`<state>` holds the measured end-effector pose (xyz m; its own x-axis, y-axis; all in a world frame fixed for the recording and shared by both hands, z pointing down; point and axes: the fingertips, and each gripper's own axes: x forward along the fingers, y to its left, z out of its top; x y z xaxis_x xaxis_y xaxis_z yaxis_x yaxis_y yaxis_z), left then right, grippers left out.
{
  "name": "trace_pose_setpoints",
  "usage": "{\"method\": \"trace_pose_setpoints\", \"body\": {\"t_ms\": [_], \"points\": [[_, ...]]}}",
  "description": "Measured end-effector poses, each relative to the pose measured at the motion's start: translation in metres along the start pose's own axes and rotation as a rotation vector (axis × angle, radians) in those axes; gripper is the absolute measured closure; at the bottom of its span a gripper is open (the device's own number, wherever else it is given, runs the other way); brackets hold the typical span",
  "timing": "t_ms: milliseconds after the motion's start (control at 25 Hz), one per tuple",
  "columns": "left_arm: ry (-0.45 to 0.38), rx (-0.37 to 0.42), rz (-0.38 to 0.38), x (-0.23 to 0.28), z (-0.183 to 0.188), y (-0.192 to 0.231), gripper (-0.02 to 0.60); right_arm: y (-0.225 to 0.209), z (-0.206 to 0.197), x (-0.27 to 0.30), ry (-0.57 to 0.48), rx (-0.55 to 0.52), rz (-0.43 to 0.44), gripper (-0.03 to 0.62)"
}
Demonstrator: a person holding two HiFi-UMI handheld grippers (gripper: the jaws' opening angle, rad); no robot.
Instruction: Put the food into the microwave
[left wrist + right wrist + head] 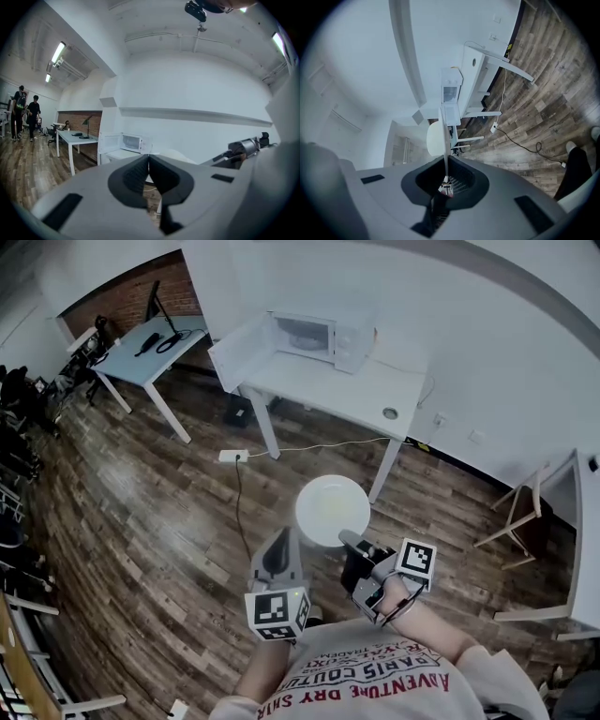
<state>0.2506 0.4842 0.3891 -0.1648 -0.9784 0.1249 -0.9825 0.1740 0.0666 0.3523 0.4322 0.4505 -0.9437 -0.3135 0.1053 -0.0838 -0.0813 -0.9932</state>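
Note:
A white round plate point(331, 509) hangs level over the wooden floor, and my right gripper point(351, 542) is shut on its near rim. What lies on the plate is too pale to make out. In the right gripper view the plate point(436, 137) shows edge-on, running into the closed jaws of my right gripper point(446, 174). The white microwave point(316, 336) stands on a white table point(366, 395) ahead, its door point(240, 353) swung open to the left. My left gripper point(278, 542) hovers beside the plate, shut with nothing in it point(148, 160).
A second white table point(150, 352) with a desk lamp stands at the back left. A power strip point(232, 456) and its cable lie on the floor before the microwave table. A folding chair point(525, 512) stands at right. Two people point(26, 117) stand far off at left.

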Motion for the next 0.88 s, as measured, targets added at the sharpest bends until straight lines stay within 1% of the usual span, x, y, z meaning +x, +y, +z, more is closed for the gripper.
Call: {"method": "trace_pose_setpoints", "body": {"t_ms": [120,280,560,680,760,880], "points": [[-0.005,0.001,-0.022,0.005,0.001,0.013,0.574,0.002,-0.003,0.012,-0.022,0.006,0.010,0.572],[-0.007,0.011,-0.046,0.014,0.008,0.041,0.575,0.004,-0.007,0.037,-0.059,0.018,0.016,0.572],[0.022,0.015,-0.067,0.025,0.004,0.082,0.575,0.007,-0.013,0.077,-0.089,0.024,0.019,0.572],[0.032,0.001,-0.059,0.031,-0.002,0.098,0.575,0.007,-0.010,0.093,-0.089,0.028,0.025,0.571],[0.045,-0.006,-0.042,0.036,-0.010,0.109,0.575,0.000,-0.006,0.104,-0.082,0.033,0.010,0.571],[0.064,-0.028,-0.012,0.056,-0.017,0.125,0.575,-0.010,0.007,0.123,-0.068,0.051,-0.015,0.571]]}}
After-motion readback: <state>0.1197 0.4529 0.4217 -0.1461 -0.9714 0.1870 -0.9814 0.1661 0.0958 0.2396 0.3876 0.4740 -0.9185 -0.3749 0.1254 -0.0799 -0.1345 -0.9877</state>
